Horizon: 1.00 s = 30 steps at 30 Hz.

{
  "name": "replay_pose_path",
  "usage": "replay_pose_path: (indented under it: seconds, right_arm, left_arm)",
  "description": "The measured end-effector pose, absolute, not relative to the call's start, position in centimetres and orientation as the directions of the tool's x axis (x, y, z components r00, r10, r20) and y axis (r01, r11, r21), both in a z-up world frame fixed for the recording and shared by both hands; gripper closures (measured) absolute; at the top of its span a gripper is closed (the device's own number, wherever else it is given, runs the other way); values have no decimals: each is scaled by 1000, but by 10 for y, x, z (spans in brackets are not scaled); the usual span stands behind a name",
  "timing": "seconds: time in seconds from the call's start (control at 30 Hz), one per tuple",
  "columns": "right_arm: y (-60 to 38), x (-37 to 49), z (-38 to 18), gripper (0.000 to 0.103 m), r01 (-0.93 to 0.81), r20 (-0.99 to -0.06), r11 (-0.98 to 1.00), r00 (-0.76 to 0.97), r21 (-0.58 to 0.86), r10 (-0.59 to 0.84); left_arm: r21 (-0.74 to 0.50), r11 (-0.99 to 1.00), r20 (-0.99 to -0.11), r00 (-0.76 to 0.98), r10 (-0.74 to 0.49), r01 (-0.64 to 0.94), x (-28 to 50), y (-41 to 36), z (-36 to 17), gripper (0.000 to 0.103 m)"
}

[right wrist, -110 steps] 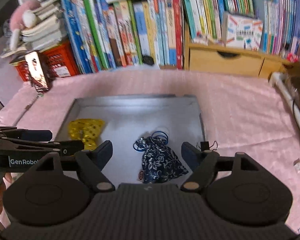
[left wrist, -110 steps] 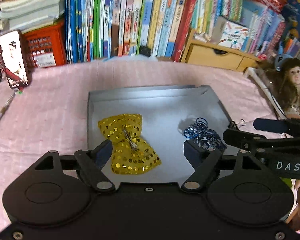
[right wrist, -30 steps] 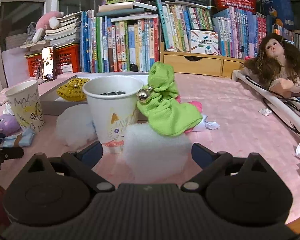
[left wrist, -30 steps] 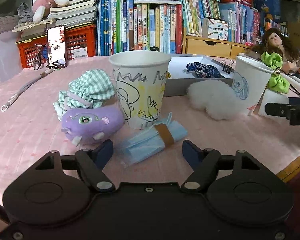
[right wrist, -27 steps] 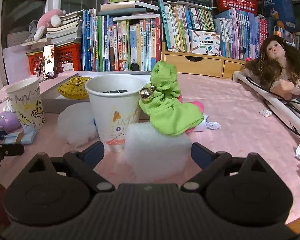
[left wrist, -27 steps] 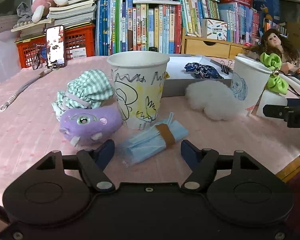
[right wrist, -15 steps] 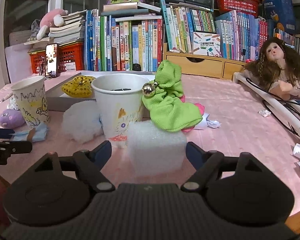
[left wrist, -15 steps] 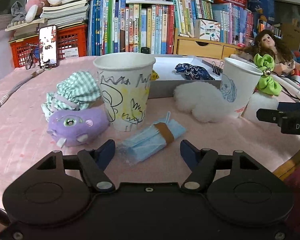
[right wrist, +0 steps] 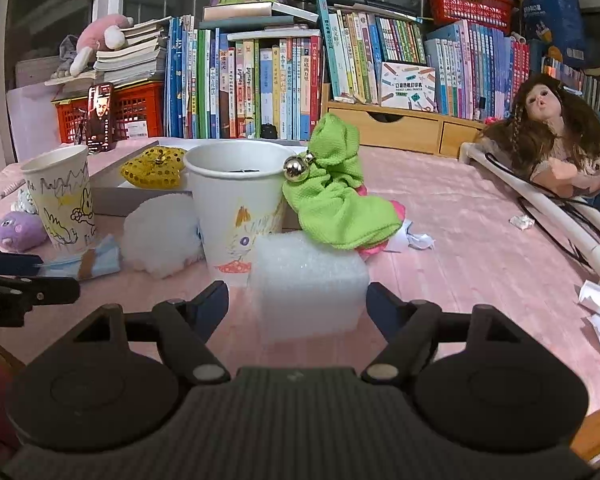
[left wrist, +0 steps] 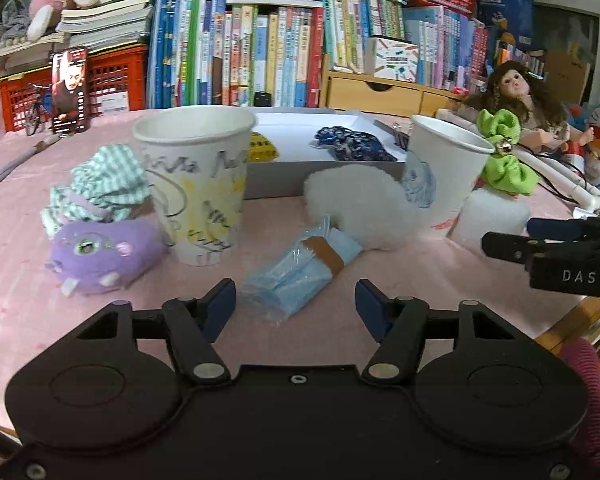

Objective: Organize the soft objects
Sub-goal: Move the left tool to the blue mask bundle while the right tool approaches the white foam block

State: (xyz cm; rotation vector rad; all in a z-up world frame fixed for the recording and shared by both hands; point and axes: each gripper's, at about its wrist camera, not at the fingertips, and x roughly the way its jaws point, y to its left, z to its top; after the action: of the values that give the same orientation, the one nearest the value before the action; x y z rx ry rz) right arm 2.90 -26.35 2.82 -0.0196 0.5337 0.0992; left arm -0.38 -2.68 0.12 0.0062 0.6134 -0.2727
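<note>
1. Left gripper [left wrist: 295, 299] has just been closing its jaws; they stand apart, with the near end of a rolled blue mask pack [left wrist: 296, 274] lying between the blue pads [left wrist: 220, 300], no pad pressing it.
2. Right gripper [right wrist: 297, 302] has likewise been narrowing its jaws; they stand on either side of a white foam block [right wrist: 308, 284], the right pad very near its edge, though contact cannot be made out through the fisheye blur.
3. At 12 o'clock from the left tongs stands a doodled paper cup [left wrist: 194, 184]; at 10 o'clock lies a purple plush toy [left wrist: 100, 254], touching a green checked cloth [left wrist: 100, 184] behind it.
4. At 1 o'clock from the left tongs a white fluffy ball [left wrist: 360, 208] rests against a second paper cup [left wrist: 440, 176].
5. Seen from the right wrist, that second cup sits at 11 o'clock from the foam block, and a green cloth with a silver bell [right wrist: 332, 196] drapes onto the block's far top edge at 12 o'clock.
6. Behind the cups lies a grey tray [left wrist: 324, 176] holding a yellow sequin bow [right wrist: 154, 168] and a blue floral pouch [left wrist: 352, 146].
7. Everything rests on a pink tablecloth [right wrist: 480, 240]; a doll [right wrist: 556, 140] lies at 2 o'clock.
</note>
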Motion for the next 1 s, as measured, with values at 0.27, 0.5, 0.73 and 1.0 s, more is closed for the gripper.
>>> replay_pose_path:
  seconds: [0.27, 0.5, 0.73, 1.0]
  right_arm:
    - [-263, 29, 26, 24, -98, -513, 995, 853, 18, 93]
    - [-266, 36, 28, 21, -71, -500, 997, 863, 15, 69]
    - [-273, 52, 28, 13, -73, -507, 997, 859, 8, 67]
    - [-271, 42, 28, 32, -67, -522, 998, 850, 22, 69]
  left_arm:
    - [-60, 965, -570, 785, -244, 257, -2, -32, 1, 43]
    - [0, 971, -536, 820, -202, 239, -3, -33, 3, 36]
    - [-9, 967, -563, 798, -216, 255, 8, -38, -4, 36]
    - [-10, 971, -566, 799, -202, 238, 8, -37, -3, 54]
